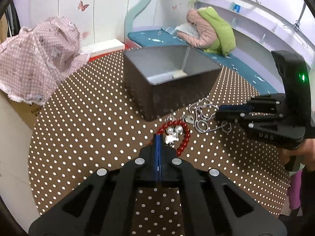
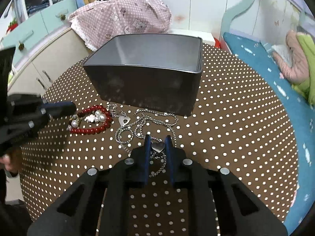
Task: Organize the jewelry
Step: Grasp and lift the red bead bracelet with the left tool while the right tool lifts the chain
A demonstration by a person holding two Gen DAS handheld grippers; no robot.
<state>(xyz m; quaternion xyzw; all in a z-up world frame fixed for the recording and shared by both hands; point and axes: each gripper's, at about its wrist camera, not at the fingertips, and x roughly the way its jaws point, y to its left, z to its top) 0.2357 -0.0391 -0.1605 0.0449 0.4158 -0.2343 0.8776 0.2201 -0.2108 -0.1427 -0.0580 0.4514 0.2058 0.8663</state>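
"DAS" marks right gripper (image 1: 217,112), jaws straddling heart pendant (image 2: 157,147).

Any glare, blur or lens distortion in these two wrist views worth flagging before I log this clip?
Left wrist: heavy fisheye bowing of shelves and bench, dark vignette corners, red bead bracelet sharp, bright green LED bloom on the right tool. Right wrist: same barrel distortion, the left tool at the frame edge looks soft, the grey box mirrors the tablecloth dots, heart pendant shows a mild highlight.
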